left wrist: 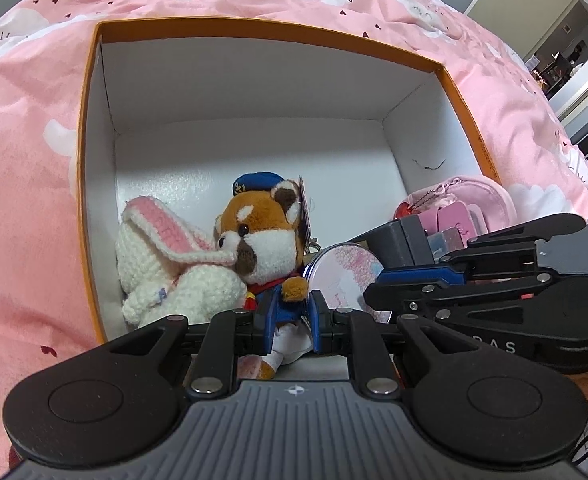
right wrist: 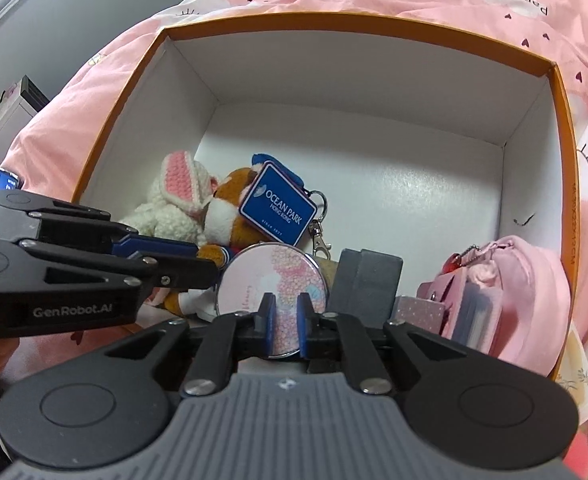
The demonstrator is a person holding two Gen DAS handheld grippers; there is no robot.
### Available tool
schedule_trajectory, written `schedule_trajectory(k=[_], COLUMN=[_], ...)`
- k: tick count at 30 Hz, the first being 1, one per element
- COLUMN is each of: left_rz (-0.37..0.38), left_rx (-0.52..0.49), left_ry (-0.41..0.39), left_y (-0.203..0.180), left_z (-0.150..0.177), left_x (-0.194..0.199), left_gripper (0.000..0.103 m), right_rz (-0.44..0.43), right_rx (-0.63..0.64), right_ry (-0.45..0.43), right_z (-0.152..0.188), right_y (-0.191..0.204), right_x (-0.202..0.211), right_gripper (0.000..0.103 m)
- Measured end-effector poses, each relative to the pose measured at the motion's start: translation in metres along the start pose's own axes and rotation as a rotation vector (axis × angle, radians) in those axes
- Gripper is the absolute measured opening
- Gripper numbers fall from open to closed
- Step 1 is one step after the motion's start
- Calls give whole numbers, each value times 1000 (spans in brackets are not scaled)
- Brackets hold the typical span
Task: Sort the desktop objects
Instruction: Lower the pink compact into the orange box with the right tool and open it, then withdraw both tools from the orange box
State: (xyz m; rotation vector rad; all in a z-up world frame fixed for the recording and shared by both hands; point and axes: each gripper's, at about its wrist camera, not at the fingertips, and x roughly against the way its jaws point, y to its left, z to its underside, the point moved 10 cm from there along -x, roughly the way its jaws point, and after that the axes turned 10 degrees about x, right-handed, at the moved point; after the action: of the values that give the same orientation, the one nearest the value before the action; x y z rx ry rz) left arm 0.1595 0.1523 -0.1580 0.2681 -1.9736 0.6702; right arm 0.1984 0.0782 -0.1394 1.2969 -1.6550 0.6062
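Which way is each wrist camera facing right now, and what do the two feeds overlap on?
Left wrist: on the left gripper, tilted down into the orange box; jaws shut on the red panda plush; right gripper enters from the right.
Right wrist: on that gripper, tilted down into the box; jaws pinch the round pink mirror; left gripper enters from the left.
Shared: box, plush, mirror, crochet bunny.

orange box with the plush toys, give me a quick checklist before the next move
1. Left gripper shut on the red panda plush in blue uniform: ok.
2. Right gripper shut on the round pink floral mirror: ok.
3. Both items inside the orange cardboard box: ok.
4. White crocheted rabbit leans on the plush, may shift: not ok.
5. Mirror resting on the box floor: cannot tell.
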Motion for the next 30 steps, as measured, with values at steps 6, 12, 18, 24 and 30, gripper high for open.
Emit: schedule_trajectory(k=[6, 12, 18, 24, 30], left_rz=[-3, -10, 6, -24, 17], left_rx=[-17, -44, -57, -81, -108], left_ry=[-30, -83, -141, -205, -237], left_y=[-4, -12, -22, -24, -32], left_z=[1, 3, 3, 4, 14], left_x=[5, 13, 27, 46, 62], left_gripper=[18, 19, 19, 22, 23], right_rz=[-16, 20, 89, 160, 281], right_rx=[17, -8, -62, -137, -213], right_ry=[-19, -78, -198, -347, -471], right_z=[3, 5, 7, 15, 35], right_y=[7, 6, -3, -18, -39], right_x=[-4, 12, 46, 87, 126], right_gripper=[15, 18, 36, 55, 65])
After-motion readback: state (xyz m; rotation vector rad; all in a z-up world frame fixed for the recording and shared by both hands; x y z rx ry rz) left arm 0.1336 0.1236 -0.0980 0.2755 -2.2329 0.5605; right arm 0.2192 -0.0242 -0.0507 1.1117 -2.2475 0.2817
